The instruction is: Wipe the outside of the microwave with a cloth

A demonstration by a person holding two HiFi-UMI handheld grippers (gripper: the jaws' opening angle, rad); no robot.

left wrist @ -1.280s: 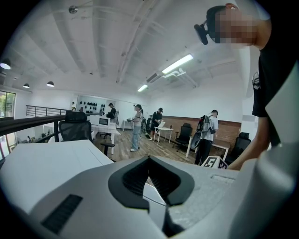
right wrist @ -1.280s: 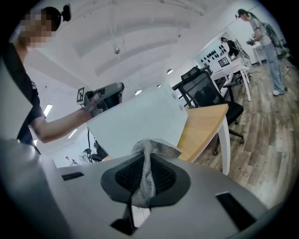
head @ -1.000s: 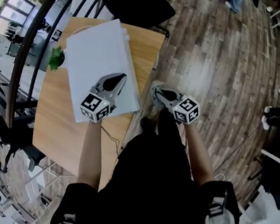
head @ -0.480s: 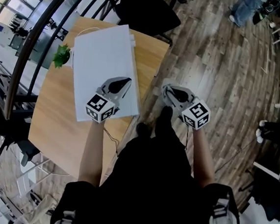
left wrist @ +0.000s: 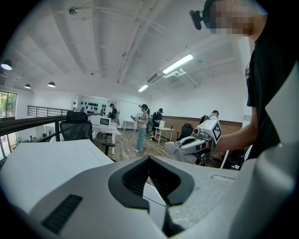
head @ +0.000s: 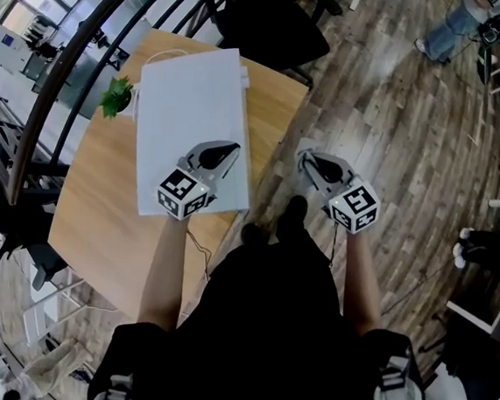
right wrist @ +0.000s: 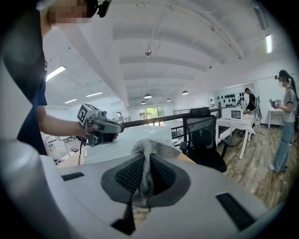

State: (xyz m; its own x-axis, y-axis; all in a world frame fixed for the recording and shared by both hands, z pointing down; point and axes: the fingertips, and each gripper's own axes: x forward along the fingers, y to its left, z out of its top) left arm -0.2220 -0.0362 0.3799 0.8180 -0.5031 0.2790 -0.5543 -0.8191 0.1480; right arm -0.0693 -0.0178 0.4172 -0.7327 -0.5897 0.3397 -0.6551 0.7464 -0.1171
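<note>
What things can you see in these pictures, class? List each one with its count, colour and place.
white box-shaped microwave: one, white, on the table under the left gripper
light wooden table: one, tan, at the head view's left
small green plant: one, green, on the table beside the microwave's far corner
grey mesh cloth: one, grey, clamped between the right gripper's jaws
black office chair: one, black, beyond the table
wooden plank floor: one, brown, right of the table
bystander in jeans: one, far across the room
left gripper: one, grey, jaws together, empty, over the microwave
right gripper: one, grey, over the floor
</note>
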